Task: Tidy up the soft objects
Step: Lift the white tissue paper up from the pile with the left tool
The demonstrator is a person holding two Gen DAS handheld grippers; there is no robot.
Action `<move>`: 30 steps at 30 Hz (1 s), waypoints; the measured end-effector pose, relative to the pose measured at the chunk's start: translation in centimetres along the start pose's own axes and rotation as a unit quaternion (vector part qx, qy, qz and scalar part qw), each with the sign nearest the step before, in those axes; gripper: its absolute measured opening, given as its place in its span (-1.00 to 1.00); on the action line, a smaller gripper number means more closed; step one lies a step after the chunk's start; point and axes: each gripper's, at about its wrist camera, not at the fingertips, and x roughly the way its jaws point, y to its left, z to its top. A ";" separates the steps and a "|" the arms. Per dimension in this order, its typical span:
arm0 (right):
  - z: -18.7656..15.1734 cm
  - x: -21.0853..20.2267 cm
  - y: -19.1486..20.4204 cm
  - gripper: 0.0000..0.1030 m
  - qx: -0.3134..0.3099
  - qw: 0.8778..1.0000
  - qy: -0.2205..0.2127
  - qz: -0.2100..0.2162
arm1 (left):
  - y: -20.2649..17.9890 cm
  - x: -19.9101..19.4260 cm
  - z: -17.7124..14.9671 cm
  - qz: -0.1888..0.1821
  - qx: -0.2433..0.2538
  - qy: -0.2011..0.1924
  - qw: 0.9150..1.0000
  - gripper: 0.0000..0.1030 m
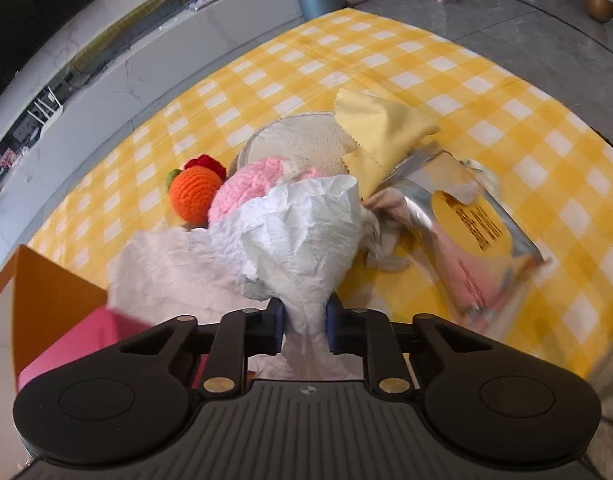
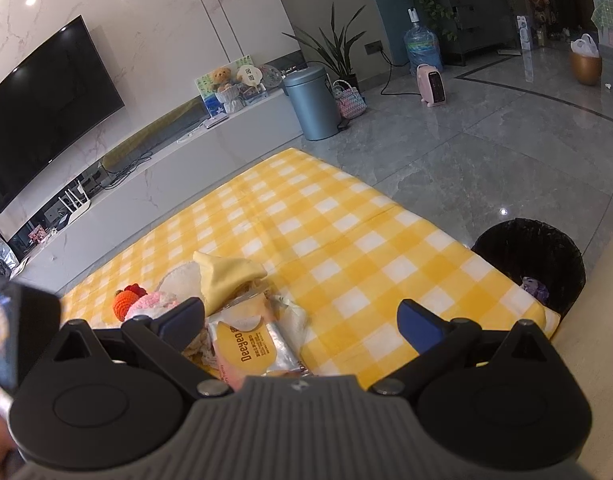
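One white tissue (image 1: pixel 302 236) is pinched in the left gripper (image 1: pixel 305 326), with the pink box (image 1: pixel 70 344) near, just left. Right gripper (image 2: pixel 302 320) is spread wide, holding nothing.

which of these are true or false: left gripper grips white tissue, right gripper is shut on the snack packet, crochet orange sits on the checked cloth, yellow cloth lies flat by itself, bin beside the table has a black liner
1. The left gripper grips the white tissue: true.
2. The right gripper is shut on the snack packet: false, its jaws are wide open and hold nothing.
3. The crochet orange sits on the checked cloth: true.
4. The yellow cloth lies flat by itself: false, it is draped over the pile.
5. The bin has a black liner: true.
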 end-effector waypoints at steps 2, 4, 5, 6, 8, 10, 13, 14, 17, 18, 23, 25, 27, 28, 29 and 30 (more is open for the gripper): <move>0.0 0.1 0.1 0.95 -0.001 1.000 0.002 0.000 | 0.1 -1.2 -0.9 -0.012 0.008 -0.008 1.000 -0.63; 0.0 0.1 0.1 0.95 -0.002 1.000 0.003 0.000 | 0.2 -2.3 -2.1 -0.029 0.020 -0.005 0.999 -0.63; 0.0 0.1 0.2 0.95 -0.002 1.000 0.003 0.000 | 0.3 -2.9 -2.8 -0.035 0.024 -0.005 0.999 -0.63; 0.0 0.1 0.2 0.95 -0.002 1.000 0.003 0.000 | 0.2 -3.4 -3.6 -0.039 0.030 -0.006 0.999 -0.68; 0.0 0.1 0.2 0.95 -0.002 1.000 0.005 -0.001 | -0.1 -4.8 -5.2 -0.054 0.049 -0.025 0.997 -0.68; 0.0 0.2 0.2 0.95 -0.001 1.000 0.006 -0.002 | -0.7 -6.1 -6.5 -0.057 0.067 -0.033 0.996 -0.68; -0.1 0.1 0.2 0.95 -0.002 1.000 0.006 0.000 | -1.5 -6.6 -7.4 -0.065 0.087 -0.033 0.994 -0.68; -0.1 0.1 0.2 0.95 -0.001 1.000 0.005 0.001 | -1.8 -6.5 -7.4 -0.059 0.096 -0.035 0.993 -0.68; -0.1 0.1 0.2 0.95 -0.001 1.000 0.007 0.004 | -2.4 -6.1 -7.1 -0.036 0.118 -0.033 0.992 -0.70; -0.1 0.1 0.1 0.95 -0.001 1.000 0.009 0.006 | -2.4 -6.2 -6.9 -0.040 0.121 -0.034 0.991 -0.70; -0.1 0.6 0.0 0.95 0.007 1.000 0.025 0.009 | -3.7 -6.7 -6.8 -0.055 0.154 -0.046 0.985 -0.70; -0.1 0.6 0.2 0.95 0.004 1.000 0.025 0.008 | -4.4 -5.7 -6.5 -0.054 0.176 -0.037 0.982 -0.70; -0.2 0.5 0.3 0.95 0.001 1.000 0.024 0.012 | -4.9 -4.2 -6.1 -0.045 0.202 -0.016 0.978 -0.65; -0.3 0.5 0.3 0.95 0.000 1.000 0.025 0.014 | -5.0 -3.6 -5.9 -0.035 0.215 -0.008 0.976 -0.57; -0.3 0.5 0.3 0.95 0.001 1.000 0.025 0.014 | -4.9 -3.0 -5.5 -0.025 0.219 0.000 0.975 -0.43; -0.3 0.6 0.2 0.95 0.002 1.000 0.026 0.013 | -4.6 -2.4 -5.1 -0.019 0.217 0.011 0.976 -0.35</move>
